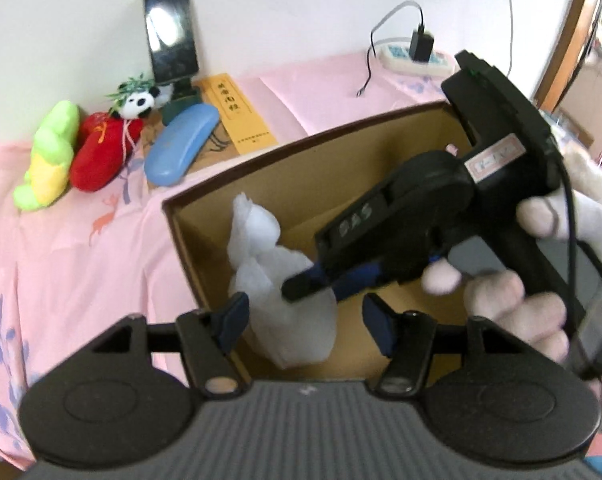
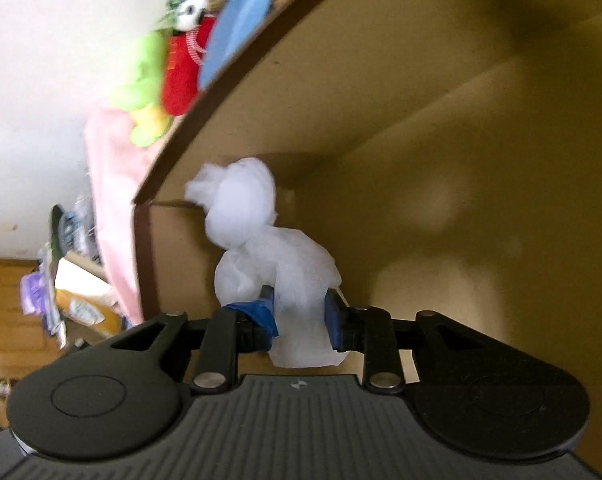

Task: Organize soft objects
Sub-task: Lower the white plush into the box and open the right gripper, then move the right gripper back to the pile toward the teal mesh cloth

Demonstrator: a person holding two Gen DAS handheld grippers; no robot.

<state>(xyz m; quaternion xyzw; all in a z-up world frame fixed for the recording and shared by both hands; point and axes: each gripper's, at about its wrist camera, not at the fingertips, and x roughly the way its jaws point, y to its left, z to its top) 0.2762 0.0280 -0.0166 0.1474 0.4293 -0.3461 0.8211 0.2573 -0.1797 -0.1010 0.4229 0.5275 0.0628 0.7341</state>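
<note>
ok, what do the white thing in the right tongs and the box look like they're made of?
White bundle: looks like thin non-woven cloth or tissue, matte and crumpled, with a frayed, wispy top; which of the two is unclear. Right tongs pinch its lower part.

Box: looks like cardboard, with plain matte tan inner walls, a flap seam on the floor, and a dark brown rim edge.
</note>
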